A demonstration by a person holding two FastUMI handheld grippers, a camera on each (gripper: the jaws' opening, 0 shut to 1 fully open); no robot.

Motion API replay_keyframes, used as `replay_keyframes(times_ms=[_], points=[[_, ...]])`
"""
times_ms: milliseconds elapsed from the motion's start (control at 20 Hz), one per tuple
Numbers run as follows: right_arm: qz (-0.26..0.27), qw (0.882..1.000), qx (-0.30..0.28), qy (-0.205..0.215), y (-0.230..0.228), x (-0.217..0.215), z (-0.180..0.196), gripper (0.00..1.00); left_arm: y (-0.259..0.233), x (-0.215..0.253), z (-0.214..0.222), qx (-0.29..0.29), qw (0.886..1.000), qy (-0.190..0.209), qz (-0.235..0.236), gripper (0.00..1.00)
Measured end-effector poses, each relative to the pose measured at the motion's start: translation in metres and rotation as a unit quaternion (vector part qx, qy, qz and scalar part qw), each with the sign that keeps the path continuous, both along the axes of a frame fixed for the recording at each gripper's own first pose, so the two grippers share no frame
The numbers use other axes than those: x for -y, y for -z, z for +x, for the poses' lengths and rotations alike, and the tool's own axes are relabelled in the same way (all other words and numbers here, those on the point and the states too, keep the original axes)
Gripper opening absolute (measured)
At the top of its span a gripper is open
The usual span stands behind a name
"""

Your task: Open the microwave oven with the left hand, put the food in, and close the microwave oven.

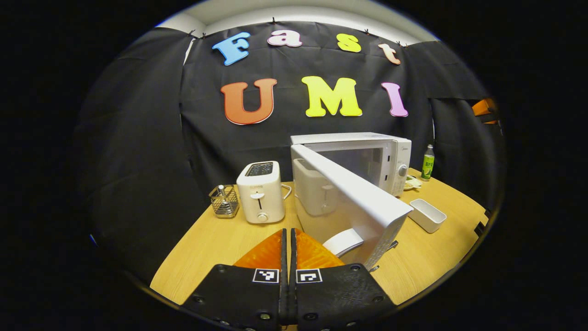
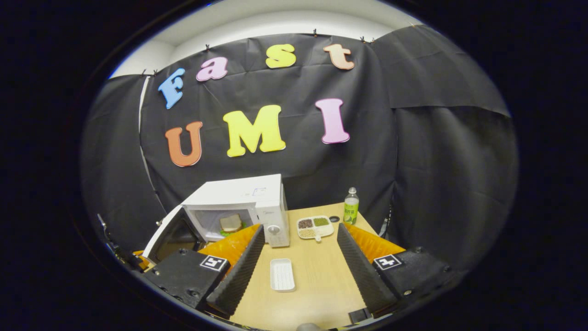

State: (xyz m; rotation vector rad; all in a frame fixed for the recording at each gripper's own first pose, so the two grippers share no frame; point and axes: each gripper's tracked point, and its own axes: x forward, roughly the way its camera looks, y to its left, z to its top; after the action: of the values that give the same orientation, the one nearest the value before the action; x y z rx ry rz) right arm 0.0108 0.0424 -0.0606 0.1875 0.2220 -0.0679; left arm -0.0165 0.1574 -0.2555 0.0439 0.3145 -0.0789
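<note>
The white microwave [image 1: 367, 156] stands at the back of the wooden table with its door [image 1: 353, 202] swung wide open toward me. My left gripper [image 1: 289, 234] is shut, with nothing between its fingers, just left of the door's handle [image 1: 342, 241]. In the right gripper view the microwave [image 2: 248, 195] is ahead on the left, and the food, a sandwich [image 2: 230, 223], lies inside its open cavity. My right gripper [image 2: 298, 257] stands open and empty over the table, some way back from the oven.
A white toaster [image 1: 259, 191] and a wire basket [image 1: 224, 201] stand left of the microwave. An empty white tray [image 2: 282, 274] lies between my right fingers. Behind it are a divided plate of grains [image 2: 314, 226] and a green bottle [image 2: 351, 207].
</note>
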Motion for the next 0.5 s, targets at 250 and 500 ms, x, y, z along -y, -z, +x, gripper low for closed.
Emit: replay_keyframes(times_ms=[250, 500], points=[[-0.005, 1.0, 0.005, -0.003, -0.008, 0.002, -0.002, 1.0, -0.005, 0.041, -0.001, 0.002, 0.999, 0.039, -0.001, 0.0], [-0.008, 1.0, 0.011, -0.008, -0.016, 0.002, 0.001, 0.92, -0.011, 0.083, 0.004, 0.005, 0.997, 0.08, -0.002, 0.0]])
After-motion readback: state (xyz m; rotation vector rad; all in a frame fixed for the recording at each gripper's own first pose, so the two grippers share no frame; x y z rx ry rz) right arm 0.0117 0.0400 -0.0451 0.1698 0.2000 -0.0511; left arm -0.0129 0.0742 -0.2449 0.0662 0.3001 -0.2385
